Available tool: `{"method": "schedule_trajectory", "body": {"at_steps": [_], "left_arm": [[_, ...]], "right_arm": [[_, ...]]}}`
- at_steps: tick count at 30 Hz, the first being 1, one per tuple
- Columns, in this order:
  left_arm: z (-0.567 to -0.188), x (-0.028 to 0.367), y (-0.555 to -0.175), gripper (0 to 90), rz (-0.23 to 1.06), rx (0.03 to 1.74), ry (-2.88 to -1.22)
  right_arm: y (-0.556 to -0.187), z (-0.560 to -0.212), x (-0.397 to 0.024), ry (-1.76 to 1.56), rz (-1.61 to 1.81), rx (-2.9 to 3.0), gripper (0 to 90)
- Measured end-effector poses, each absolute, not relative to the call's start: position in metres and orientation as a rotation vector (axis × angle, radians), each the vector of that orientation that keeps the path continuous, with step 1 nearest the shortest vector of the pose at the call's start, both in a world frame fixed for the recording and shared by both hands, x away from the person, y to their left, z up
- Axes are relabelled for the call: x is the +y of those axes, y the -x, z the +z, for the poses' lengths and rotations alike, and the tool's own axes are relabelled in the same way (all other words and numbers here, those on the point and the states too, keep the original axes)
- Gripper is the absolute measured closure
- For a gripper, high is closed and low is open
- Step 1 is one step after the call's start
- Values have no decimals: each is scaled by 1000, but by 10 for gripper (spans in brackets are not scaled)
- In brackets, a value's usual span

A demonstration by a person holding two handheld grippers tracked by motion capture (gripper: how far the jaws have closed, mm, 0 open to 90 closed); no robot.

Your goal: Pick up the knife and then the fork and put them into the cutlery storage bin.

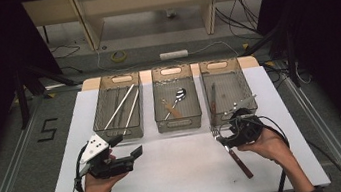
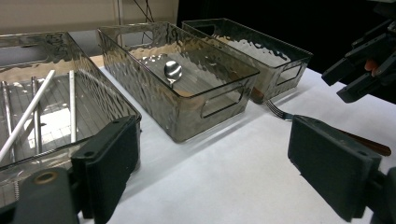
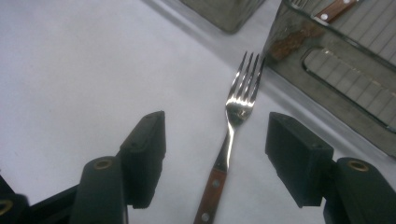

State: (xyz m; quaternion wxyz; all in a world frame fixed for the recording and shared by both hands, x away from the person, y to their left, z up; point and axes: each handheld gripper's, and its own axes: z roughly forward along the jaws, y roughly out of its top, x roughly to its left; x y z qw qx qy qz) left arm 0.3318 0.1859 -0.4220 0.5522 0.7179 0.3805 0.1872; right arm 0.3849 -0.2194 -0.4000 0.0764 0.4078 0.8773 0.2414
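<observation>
Right tool [image 3: 215, 154] is spread, straddling the fork [image 3: 229, 140] flat on the worktop [image 1: 179, 170], not pinching yet. Left tool [image 2: 210, 172] is spread too, empty. Fork lies just before the right bin [image 1: 226, 95], tines toward it, wooden handle toward the person. Best to drop low and close across the neck, square to the long axis.

Fork [image 3: 232, 135] between parted fingers [image 3: 144, 149]
</observation>
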Motion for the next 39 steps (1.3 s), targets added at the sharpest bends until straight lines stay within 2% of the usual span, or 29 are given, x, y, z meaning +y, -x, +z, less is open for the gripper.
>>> {"method": "schedule_trajectory", "body": {"at_steps": [21, 39], "left_arm": [[-422, 187, -332, 158, 447, 900, -1692], [-422, 187, -332, 158, 447, 901, -1692]], "right_arm": [[-373, -420, -221, -1233, 583, 2710, 377], [-366, -434, -226, -1242, 520, 2729, 488]]}}
